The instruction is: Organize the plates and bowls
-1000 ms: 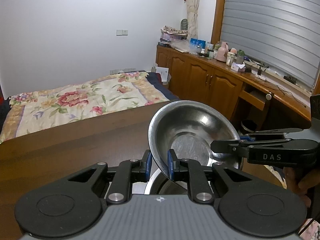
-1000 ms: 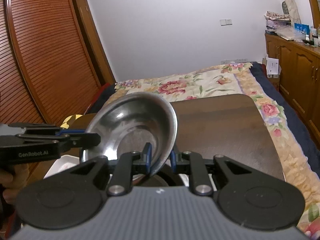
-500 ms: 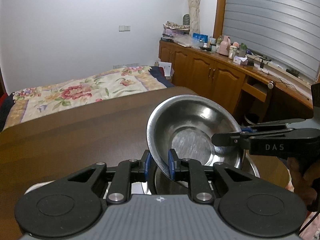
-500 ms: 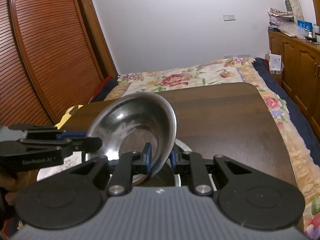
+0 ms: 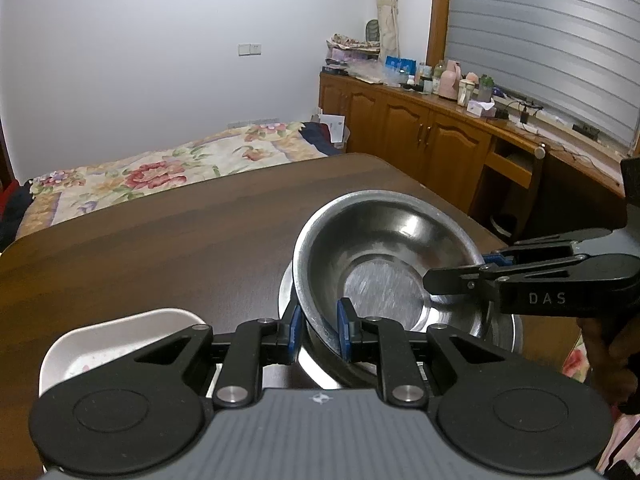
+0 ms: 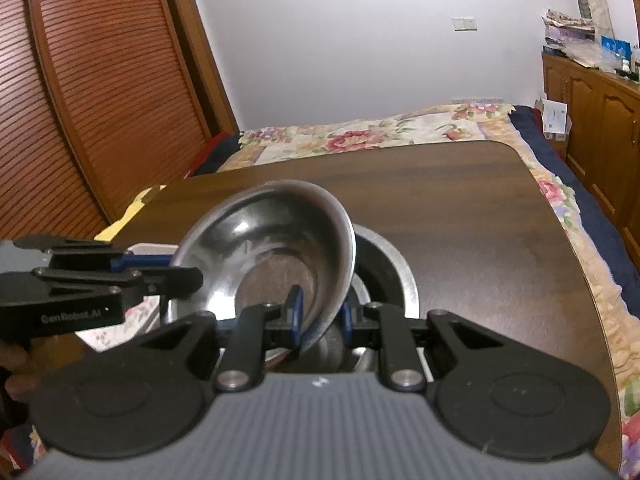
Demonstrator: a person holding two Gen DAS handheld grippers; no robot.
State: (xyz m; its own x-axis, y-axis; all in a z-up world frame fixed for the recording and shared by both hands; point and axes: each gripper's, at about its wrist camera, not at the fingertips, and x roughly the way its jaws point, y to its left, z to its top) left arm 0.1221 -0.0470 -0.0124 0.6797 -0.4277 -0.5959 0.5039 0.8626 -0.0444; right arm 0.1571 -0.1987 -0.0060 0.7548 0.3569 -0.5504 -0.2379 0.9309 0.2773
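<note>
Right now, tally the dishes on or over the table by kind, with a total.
Steel bowls: 2, the held steel bowl pinched by the left gripper and right gripper, and the lower steel bowl beneath it.
White dishes: 1, the white dish.
Total: 3

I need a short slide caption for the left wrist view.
Both grippers hold a steel bowl by its rim above a larger steel bowl on the wooden table.

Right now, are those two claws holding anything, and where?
Yes: both hold one steel bowl by its rim, the left gripper on the near edge, the right gripper on the opposite side.
</note>
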